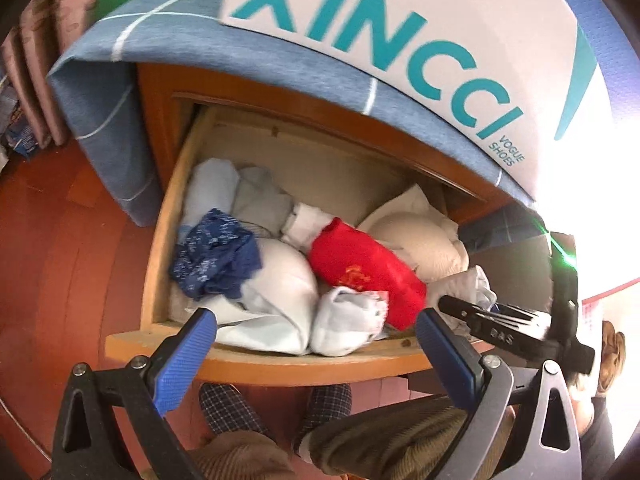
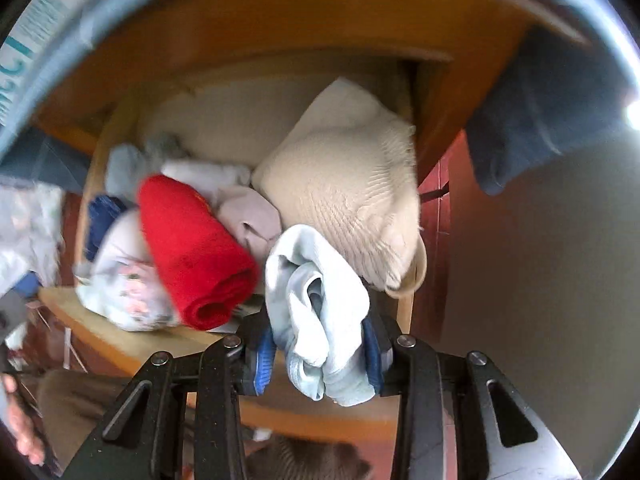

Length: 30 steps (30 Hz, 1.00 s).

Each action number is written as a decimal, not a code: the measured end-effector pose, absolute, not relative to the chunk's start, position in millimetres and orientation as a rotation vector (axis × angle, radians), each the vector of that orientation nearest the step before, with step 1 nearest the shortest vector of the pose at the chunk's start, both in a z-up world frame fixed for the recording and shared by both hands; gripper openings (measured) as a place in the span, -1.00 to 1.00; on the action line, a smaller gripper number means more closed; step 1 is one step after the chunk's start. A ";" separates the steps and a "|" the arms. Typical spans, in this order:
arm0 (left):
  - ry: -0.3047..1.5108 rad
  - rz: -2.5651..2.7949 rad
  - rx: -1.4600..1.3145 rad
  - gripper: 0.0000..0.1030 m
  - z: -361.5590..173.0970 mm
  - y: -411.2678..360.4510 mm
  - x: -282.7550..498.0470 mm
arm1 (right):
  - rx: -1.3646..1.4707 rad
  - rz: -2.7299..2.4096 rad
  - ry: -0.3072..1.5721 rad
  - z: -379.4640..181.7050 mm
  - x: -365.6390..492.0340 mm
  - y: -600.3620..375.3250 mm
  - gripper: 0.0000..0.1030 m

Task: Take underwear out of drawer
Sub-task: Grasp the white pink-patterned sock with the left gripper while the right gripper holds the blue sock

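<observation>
A wooden drawer [image 1: 160,240] stands pulled out, full of folded clothes. In the right wrist view my right gripper [image 2: 320,344] is shut on a bunched pale blue piece of underwear [image 2: 316,304], held over the drawer's front edge [image 2: 132,344]. Beside it lie a red roll [image 2: 192,248] and a cream knitted piece [image 2: 344,188]. In the left wrist view my left gripper [image 1: 316,336] stands open above the drawer front, nothing between its blue fingers [image 1: 188,356]. The right gripper's black body [image 1: 500,332] shows at the drawer's right end, over white cloth [image 1: 472,288].
A blue patterned garment [image 1: 216,256], a red roll [image 1: 360,268] and white pieces [image 1: 280,280] fill the drawer. A blue cloth [image 1: 248,52] and a white shoe box [image 1: 440,24] cover the cabinet top. Below are red floorboards [image 1: 52,248] and the person's slippers [image 1: 228,404].
</observation>
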<state>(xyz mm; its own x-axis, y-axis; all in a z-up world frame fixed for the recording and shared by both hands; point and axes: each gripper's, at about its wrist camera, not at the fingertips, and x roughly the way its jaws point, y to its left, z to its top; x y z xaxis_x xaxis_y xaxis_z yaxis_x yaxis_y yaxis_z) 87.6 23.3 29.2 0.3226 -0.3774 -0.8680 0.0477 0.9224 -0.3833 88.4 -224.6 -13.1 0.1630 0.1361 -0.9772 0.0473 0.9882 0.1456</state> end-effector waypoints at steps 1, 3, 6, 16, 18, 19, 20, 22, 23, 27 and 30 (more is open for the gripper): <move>1.215 -0.291 -0.288 0.97 30.0 18.3 90.0 | 0.163 0.060 1.386 -8.7 83.4 -226.9 -0.35; 1.226 -0.314 -0.251 0.97 29.3 9.8 93.2 | 0.182 0.048 1.354 -0.9 75.7 -230.5 -0.35; 1.263 -0.363 -0.218 0.97 21.7 -3.7 99.7 | 0.211 0.035 1.305 9.1 65.3 -232.3 -0.35; 1.395 -0.399 -0.146 0.97 -8.2 -34.2 120.1 | 0.238 0.030 1.290 -0.7 70.3 -233.8 -0.34; 1.420 -0.387 -0.127 0.97 -16.3 -39.6 122.7 | 0.228 0.023 1.290 -1.0 71.2 -232.0 -0.34; 1.428 -0.377 -0.122 0.97 -20.1 -41.2 124.0 | 0.229 0.022 1.286 -0.4 70.8 -232.3 -0.34; 1.438 -0.366 -0.121 0.97 -24.1 -42.4 125.6 | 0.234 0.027 1.287 -0.7 70.6 -232.9 -0.34; 1.454 -0.343 -0.126 0.87 -30.7 -43.0 128.1 | 0.240 0.025 1.286 -0.8 70.3 -234.3 -0.34; 1.460 -0.332 -0.122 0.77 -33.4 -43.9 128.7 | 0.243 0.027 1.287 -1.3 70.3 -234.6 -0.34; 1.466 -0.324 -0.098 0.53 -34.9 -48.9 130.0 | 0.247 0.028 1.292 -2.0 70.9 -234.9 -0.33; 1.469 -0.336 -0.092 0.21 -31.2 -54.7 131.4 | 0.249 0.033 1.295 -2.2 71.2 -234.6 -0.32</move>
<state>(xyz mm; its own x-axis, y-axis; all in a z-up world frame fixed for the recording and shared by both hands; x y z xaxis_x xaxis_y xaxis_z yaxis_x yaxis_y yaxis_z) 131.4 -54.7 -31.2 0.0643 -0.2782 -0.9584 0.1665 0.9499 -0.2645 71.2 -234.6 -2.2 0.2761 0.1632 -0.9472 0.1147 0.9728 0.2011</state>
